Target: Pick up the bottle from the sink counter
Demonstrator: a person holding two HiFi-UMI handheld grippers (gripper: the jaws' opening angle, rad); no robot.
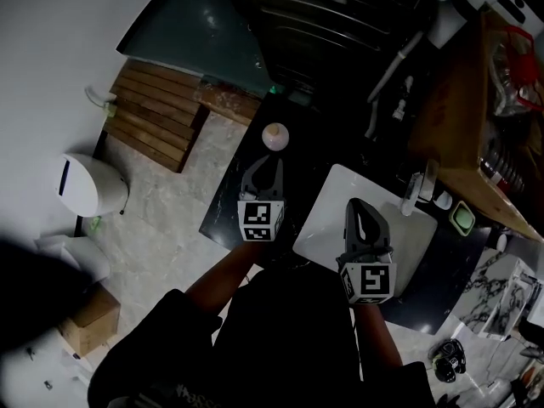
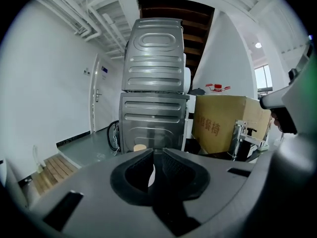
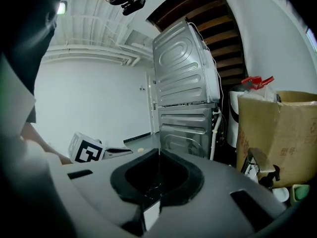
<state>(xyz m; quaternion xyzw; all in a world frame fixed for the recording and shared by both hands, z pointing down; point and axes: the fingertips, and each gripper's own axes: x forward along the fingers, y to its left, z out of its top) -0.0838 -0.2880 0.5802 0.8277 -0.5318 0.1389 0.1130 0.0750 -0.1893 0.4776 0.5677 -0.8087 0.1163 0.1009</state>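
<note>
The bottle, seen from above as a pale round cap, stands on the dark sink counter near its far end. My left gripper hovers just short of it, jaws together and empty. In the left gripper view the tan cap of the bottle shows just past the left gripper, and a sliver of white body shows through the slit between the jaws. My right gripper hangs shut over the white sink basin; in its own view the right gripper holds nothing.
A faucet and a green cup sit at the basin's far right. A cardboard box stands beyond them. Stacked metal appliances rise behind the counter. A wooden floor mat and a white bin lie to the left.
</note>
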